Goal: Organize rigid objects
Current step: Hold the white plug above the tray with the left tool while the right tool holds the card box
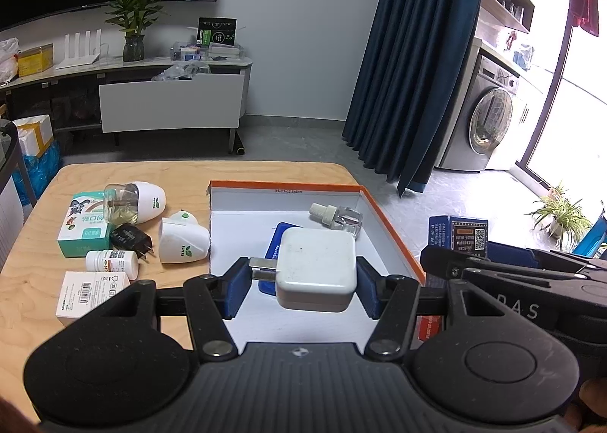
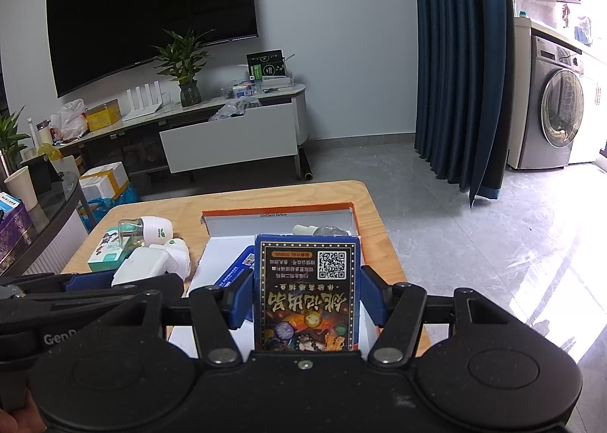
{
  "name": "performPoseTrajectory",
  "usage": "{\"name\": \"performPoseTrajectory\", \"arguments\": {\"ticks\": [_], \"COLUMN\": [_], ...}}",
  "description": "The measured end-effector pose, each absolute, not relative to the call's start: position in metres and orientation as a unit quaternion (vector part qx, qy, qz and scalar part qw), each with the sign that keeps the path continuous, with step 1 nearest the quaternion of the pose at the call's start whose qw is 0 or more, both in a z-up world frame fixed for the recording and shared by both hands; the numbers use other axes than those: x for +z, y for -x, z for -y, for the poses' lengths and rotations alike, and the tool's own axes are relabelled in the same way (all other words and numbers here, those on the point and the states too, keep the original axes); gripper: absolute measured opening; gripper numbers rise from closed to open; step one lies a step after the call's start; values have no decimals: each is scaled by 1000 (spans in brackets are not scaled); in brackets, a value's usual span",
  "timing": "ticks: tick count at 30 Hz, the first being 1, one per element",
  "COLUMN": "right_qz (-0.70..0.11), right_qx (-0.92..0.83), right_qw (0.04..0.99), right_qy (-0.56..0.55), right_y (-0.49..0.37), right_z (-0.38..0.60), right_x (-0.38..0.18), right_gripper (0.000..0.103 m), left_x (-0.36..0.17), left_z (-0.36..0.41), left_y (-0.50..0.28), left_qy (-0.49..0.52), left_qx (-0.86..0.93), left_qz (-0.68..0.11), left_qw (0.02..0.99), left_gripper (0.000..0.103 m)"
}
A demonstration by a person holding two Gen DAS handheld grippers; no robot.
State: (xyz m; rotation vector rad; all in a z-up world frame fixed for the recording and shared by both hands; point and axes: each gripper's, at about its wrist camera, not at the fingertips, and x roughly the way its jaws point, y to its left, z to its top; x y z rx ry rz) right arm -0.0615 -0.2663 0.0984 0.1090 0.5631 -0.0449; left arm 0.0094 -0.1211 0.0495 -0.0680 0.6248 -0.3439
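My left gripper (image 1: 303, 287) is shut on a white plug charger (image 1: 316, 268) and holds it above the white, orange-rimmed cardboard box (image 1: 394, 232). A blue flat pack (image 1: 275, 243) and a clear dropper bottle (image 1: 337, 218) lie inside the box. My right gripper (image 2: 307, 298) is shut on a blue printed carton (image 2: 307, 292), held upright over the near end of the same box (image 2: 277, 212). The charger also shows in the right wrist view (image 2: 140, 264), and the carton in the left wrist view (image 1: 459, 233).
On the wooden table (image 1: 45, 281) left of the box lie two white plug-in vaporizers (image 1: 136, 203) (image 1: 182, 239), a green-white carton (image 1: 81, 228), a black plug (image 1: 131, 239), a small white bottle (image 1: 112, 262) and a white carton (image 1: 89, 292).
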Motion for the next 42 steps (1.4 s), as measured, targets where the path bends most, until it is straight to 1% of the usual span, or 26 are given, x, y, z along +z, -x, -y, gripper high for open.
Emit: {"name": "performPoseTrajectory", "arguments": {"ticks": [42], "right_qz": [-280], "right_qx": [-20], "right_qw": [958], "right_qy": [-52], "right_y": [58], "right_z": [265], "right_x": [96], "right_gripper": [71], "left_x": [45], "left_z": [121], "left_y": [-14], "left_qy": [30], "left_qx": [-166], "left_qz": [-311], "left_qw": [935], "left_gripper": [59]}}
